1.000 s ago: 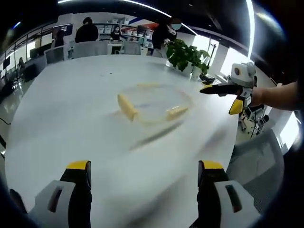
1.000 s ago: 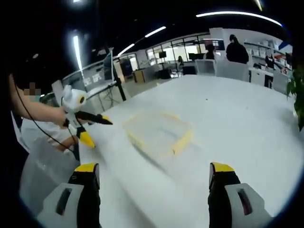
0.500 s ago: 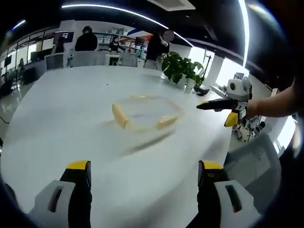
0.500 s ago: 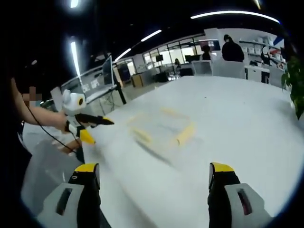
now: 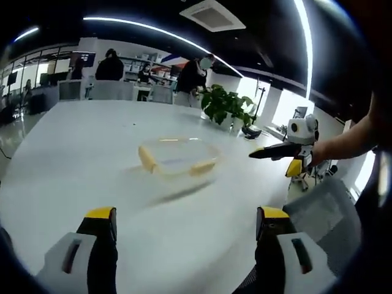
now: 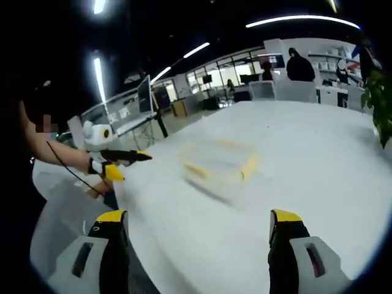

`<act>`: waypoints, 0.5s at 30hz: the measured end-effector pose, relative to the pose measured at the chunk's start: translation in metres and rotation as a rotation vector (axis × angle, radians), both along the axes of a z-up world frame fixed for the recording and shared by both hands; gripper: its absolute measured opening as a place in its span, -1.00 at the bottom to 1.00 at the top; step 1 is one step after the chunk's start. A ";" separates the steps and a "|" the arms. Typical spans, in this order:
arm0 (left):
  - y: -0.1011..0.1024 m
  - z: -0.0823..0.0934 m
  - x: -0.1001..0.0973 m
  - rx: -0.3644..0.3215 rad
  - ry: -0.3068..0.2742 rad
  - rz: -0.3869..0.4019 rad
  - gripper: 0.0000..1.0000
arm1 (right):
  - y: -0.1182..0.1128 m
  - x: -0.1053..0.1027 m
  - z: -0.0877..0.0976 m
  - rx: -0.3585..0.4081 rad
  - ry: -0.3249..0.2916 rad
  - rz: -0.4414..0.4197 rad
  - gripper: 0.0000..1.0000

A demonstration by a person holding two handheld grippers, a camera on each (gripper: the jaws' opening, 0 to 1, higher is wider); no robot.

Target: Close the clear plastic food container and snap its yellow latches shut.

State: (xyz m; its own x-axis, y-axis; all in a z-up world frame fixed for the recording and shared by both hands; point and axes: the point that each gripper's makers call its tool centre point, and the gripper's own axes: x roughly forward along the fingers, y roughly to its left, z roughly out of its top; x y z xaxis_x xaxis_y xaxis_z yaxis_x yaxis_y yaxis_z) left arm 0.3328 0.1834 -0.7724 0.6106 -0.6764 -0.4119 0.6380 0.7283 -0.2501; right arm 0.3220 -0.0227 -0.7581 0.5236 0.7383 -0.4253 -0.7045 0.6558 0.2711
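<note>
A clear plastic food container (image 5: 177, 156) with yellow latches lies flat on the white table (image 5: 79, 153), well beyond both grippers. In the right gripper view the same container (image 6: 220, 160) sits mid-table, blurred. My left gripper (image 5: 185, 225) is open, its yellow-tipped jaws spread over the near table edge with nothing between them. My right gripper (image 6: 199, 228) is open and holds nothing. The right gripper (image 5: 269, 150) also appears at the right of the left gripper view, held by a hand. The left gripper (image 6: 131, 155) comes in from the left of the right gripper view.
A potted green plant (image 5: 223, 107) stands on the table behind the container. Grey chairs (image 5: 110, 89) line the far side, and people stand in the office beyond. A chair back (image 5: 321, 202) sits close at the near right.
Both cameras have pulled back and lifted, so the container looks smaller and farther off. The container itself has not moved, and both grippers remain open.
</note>
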 end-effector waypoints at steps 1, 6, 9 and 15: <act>0.000 0.000 -0.001 0.000 -0.005 -0.002 0.89 | 0.000 -0.001 0.001 0.002 -0.006 -0.001 0.93; 0.001 0.005 -0.009 -0.006 -0.041 -0.011 0.82 | 0.004 -0.007 0.007 0.017 -0.044 -0.017 0.94; 0.003 0.008 -0.011 -0.026 -0.044 -0.003 0.82 | 0.005 -0.008 0.008 0.027 -0.052 -0.036 0.95; 0.003 0.012 -0.013 -0.032 -0.052 -0.002 0.83 | 0.005 -0.010 0.013 0.048 -0.084 -0.078 0.96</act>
State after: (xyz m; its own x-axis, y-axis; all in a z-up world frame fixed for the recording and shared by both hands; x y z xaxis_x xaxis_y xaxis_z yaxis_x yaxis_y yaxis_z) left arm 0.3197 0.1867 -0.7600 0.6295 -0.6897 -0.3579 0.6521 0.7193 -0.2394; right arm 0.3119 -0.0172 -0.7447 0.6125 0.7124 -0.3426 -0.6732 0.6972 0.2462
